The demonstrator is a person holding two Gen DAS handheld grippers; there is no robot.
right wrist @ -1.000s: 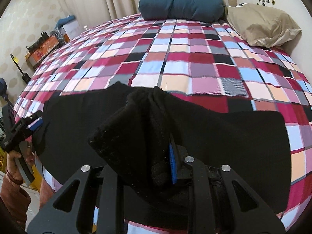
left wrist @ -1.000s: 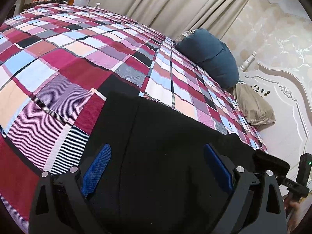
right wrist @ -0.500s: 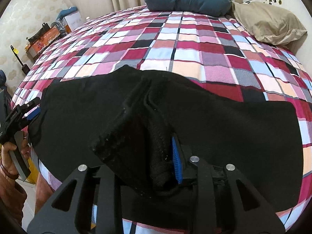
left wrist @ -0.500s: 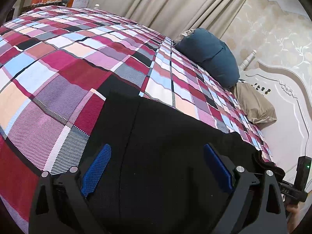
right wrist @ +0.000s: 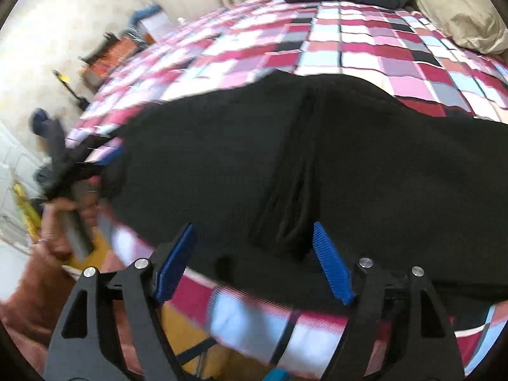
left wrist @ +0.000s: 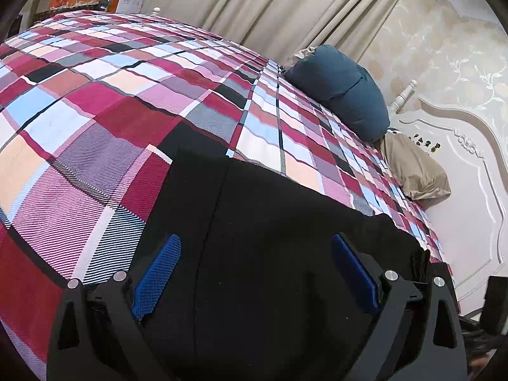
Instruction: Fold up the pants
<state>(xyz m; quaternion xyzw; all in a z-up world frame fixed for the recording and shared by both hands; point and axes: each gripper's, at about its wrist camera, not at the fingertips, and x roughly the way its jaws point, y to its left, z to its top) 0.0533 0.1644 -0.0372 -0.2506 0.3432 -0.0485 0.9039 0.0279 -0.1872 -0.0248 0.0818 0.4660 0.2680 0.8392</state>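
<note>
The black pants (left wrist: pixel 279 254) lie flat on the plaid bedspread (left wrist: pixel 95 120), near the bed's front edge. My left gripper (left wrist: pixel 254 270) is open, its blue pads just above the pants with nothing between them. In the right wrist view the pants (right wrist: pixel 317 165) spread across the bed with a raised crease in the middle. My right gripper (right wrist: pixel 254 260) is open and empty at the pants' near edge. The left gripper (right wrist: pixel 95 158) also shows there, blurred, at the pants' left end in a hand.
A blue pillow (left wrist: pixel 346 92) and a beige pillow (left wrist: pixel 412 168) lie at the white headboard (left wrist: pixel 470 190). Curtains (left wrist: pixel 270 3) hang behind the bed. Boxes (right wrist: pixel 120 54) stand on the floor past the far side. The bed's front edge (right wrist: pixel 254 311) runs just under my right gripper.
My right gripper was shut on a bunched fold of the pants; it has opened and let go, and the fold now lies on the bed. The left gripper stayed open.
</note>
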